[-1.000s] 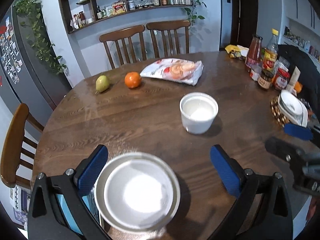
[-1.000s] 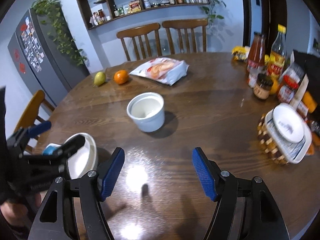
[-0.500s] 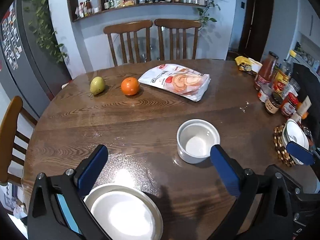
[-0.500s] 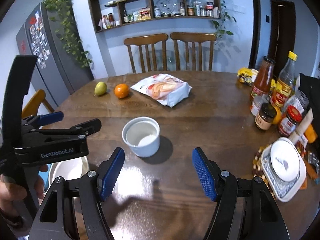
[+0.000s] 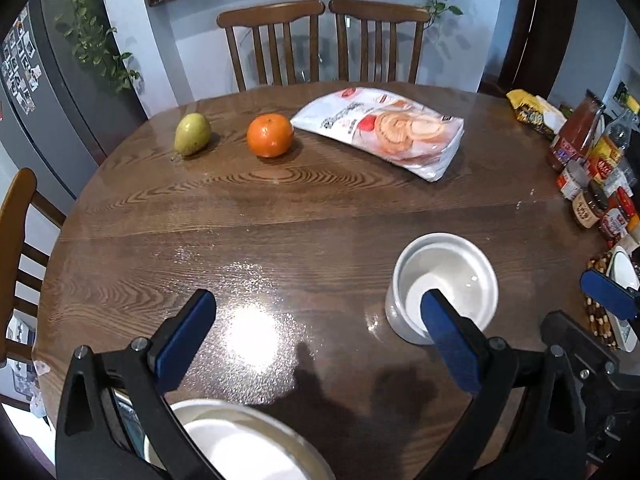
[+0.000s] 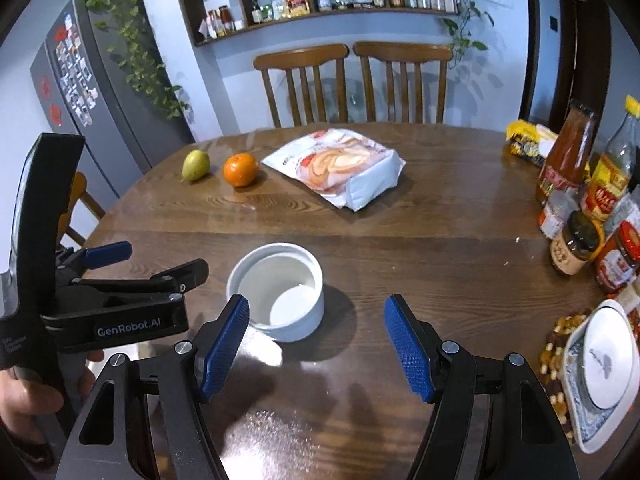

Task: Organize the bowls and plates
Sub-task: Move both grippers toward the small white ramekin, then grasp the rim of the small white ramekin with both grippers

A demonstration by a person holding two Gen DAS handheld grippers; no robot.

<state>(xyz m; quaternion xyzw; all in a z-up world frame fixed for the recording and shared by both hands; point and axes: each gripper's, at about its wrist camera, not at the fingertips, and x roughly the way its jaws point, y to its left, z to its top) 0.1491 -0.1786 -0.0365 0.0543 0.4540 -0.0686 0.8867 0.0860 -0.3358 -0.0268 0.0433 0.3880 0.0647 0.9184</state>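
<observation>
My round table (image 6: 440, 240) is dark wood with bold grain, polished enough to throw bright glare. The white bowl (image 6: 280, 300) looks like smooth glazed ceramic, and so does the plate (image 5: 240, 448) at the near edge. My right gripper (image 6: 316, 344) has matt black plastic arms, bare metal screws and ribbed blue pads (image 6: 408, 348). The snack bag (image 6: 340, 168) is glossy plastic film. The orange (image 6: 240, 169) has dimpled skin; the pear (image 6: 196, 165) looks smooth.

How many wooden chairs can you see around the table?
3. Two chairs stand side by side at the far edge, one left of the other. A third chair is at the table's left side. Others nearer the camera may be hidden.
</observation>
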